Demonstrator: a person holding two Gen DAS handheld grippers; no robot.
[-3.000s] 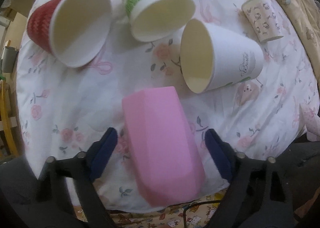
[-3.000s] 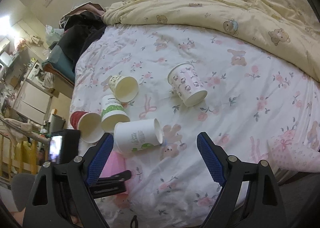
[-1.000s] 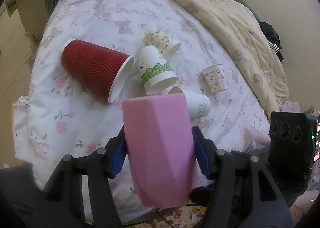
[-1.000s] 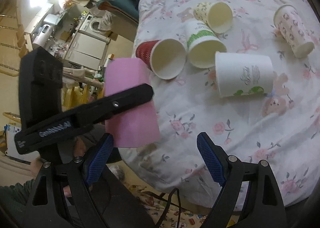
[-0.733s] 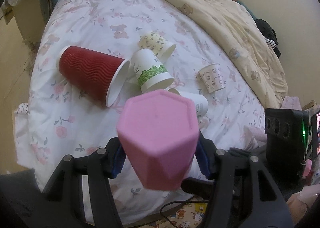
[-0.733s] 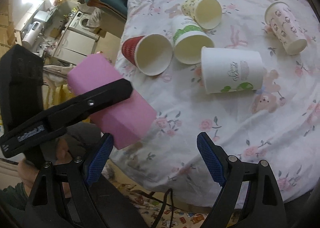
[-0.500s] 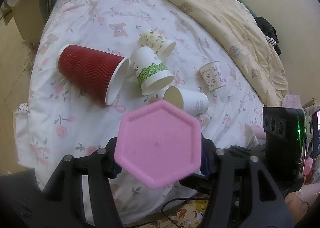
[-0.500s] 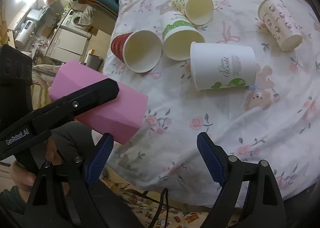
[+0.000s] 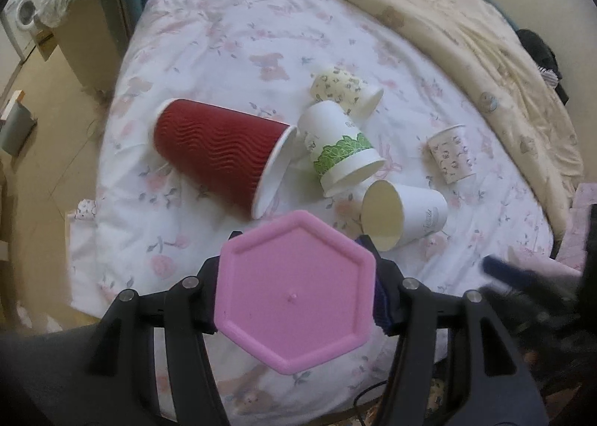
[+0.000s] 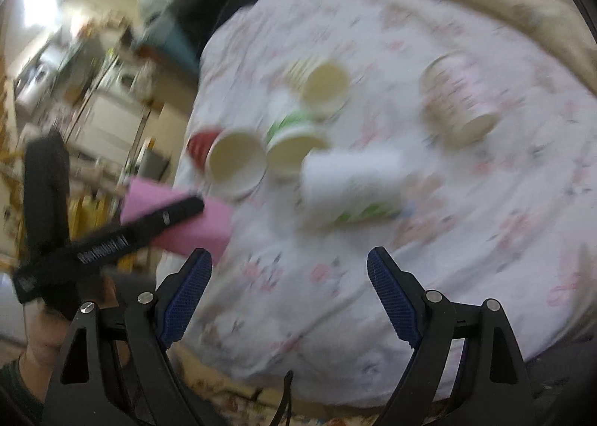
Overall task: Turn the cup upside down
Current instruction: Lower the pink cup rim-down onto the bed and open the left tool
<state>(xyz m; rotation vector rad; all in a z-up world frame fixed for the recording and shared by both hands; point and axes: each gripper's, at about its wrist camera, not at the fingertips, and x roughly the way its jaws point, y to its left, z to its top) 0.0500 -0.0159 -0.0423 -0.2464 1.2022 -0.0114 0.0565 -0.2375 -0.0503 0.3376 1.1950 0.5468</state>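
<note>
My left gripper [image 9: 296,295] is shut on a pink hexagonal cup [image 9: 294,289]. The cup's flat base faces the left wrist camera and hides the fingertips. It is held in the air above the near edge of the bed. In the blurred right wrist view the pink cup [image 10: 175,215] shows at the left, clamped by the left gripper's black finger. My right gripper [image 10: 287,288] is open and empty, over the bed's near edge, to the right of the cup.
Several paper cups lie on their sides on the floral sheet [image 9: 209,52]: a red ribbed one [image 9: 220,153], a green-banded one [image 9: 341,149], a white one [image 9: 403,217], a yellow-patterned one [image 9: 345,90] and a small printed one [image 9: 451,155]. A cream quilt [image 9: 466,15] lies beyond.
The left gripper has lifted the pink cup off the sheet and turned it, so its base now faces the camera. The right gripper is swinging, blurring its view.
</note>
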